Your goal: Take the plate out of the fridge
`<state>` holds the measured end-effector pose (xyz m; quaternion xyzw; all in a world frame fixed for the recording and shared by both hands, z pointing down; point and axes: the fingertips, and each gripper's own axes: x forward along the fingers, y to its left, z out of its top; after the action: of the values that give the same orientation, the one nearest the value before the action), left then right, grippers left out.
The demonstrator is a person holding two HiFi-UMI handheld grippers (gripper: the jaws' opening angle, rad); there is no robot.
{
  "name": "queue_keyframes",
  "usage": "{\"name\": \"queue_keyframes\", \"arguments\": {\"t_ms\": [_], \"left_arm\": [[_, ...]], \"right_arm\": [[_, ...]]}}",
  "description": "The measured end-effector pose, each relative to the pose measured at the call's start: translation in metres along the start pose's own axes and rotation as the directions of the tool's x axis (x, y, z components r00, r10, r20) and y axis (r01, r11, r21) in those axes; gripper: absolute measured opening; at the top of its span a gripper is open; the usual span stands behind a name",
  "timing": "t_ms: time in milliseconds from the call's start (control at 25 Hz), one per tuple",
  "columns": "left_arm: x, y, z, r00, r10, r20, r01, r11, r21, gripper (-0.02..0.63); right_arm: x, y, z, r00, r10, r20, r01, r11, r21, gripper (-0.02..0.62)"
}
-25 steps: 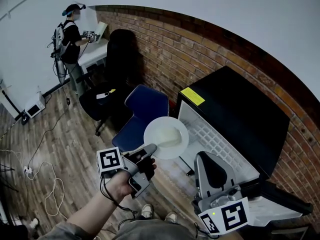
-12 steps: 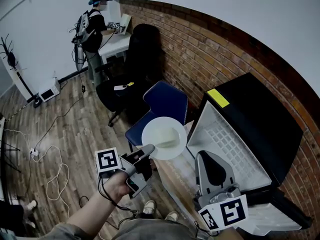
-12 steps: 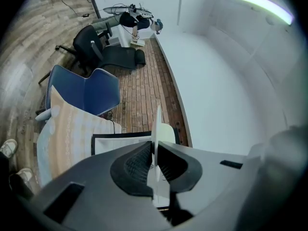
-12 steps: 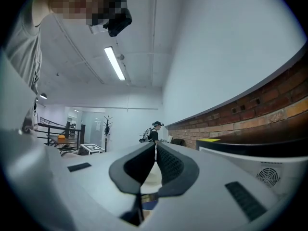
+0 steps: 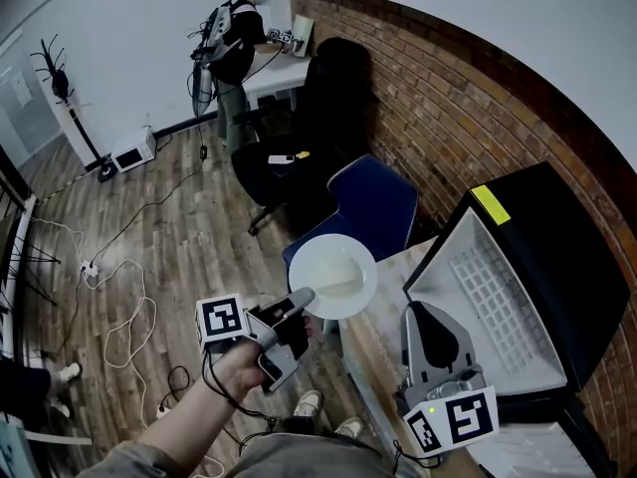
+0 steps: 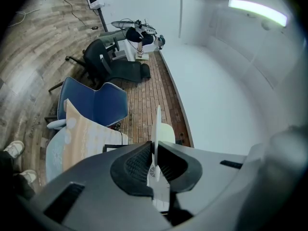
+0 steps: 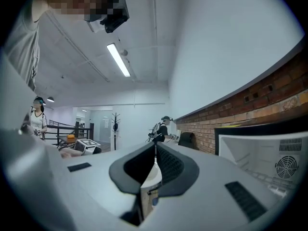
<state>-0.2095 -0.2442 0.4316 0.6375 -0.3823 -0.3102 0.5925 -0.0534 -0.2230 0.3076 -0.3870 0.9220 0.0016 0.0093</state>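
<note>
In the head view, a round white plate (image 5: 333, 275) hangs over the edge of the wooden table (image 5: 383, 342) and the blue chair (image 5: 370, 207). My left gripper (image 5: 302, 303) is shut on its near rim. From the left gripper view the plate (image 6: 157, 124) shows edge-on, pinched between the dark pads of the left gripper (image 6: 154, 147). To the right of the plate, my right gripper (image 5: 430, 339) points at the black fridge (image 5: 557, 257). The right gripper (image 7: 155, 149) has its jaws together with nothing in them. The fridge's white inside (image 7: 262, 160) stands open.
A black office chair (image 5: 299, 157) stands behind the blue one. Cables (image 5: 119, 297) trail over the wood floor at the left. A person (image 5: 237, 38) works at a white desk far back. A brick wall (image 5: 448, 98) runs behind the fridge.
The head view has swung left, so the fridge sits further right in it. The plate, still in my left gripper, now lies further from the fridge opening. The right gripper has barely moved.
</note>
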Motion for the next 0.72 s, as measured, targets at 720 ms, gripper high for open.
{"name": "queue_keyframes", "arguments": {"t_ms": [720], "left_arm": [[-0.065,0.054,0.028,0.992,0.065,0.106,-0.062,0.997,-0.036,0.032]], "right_arm": [[0.031,0.046,-0.052,0.988,0.112,-0.11,-0.112,0.994,0.008,0.032]]}}
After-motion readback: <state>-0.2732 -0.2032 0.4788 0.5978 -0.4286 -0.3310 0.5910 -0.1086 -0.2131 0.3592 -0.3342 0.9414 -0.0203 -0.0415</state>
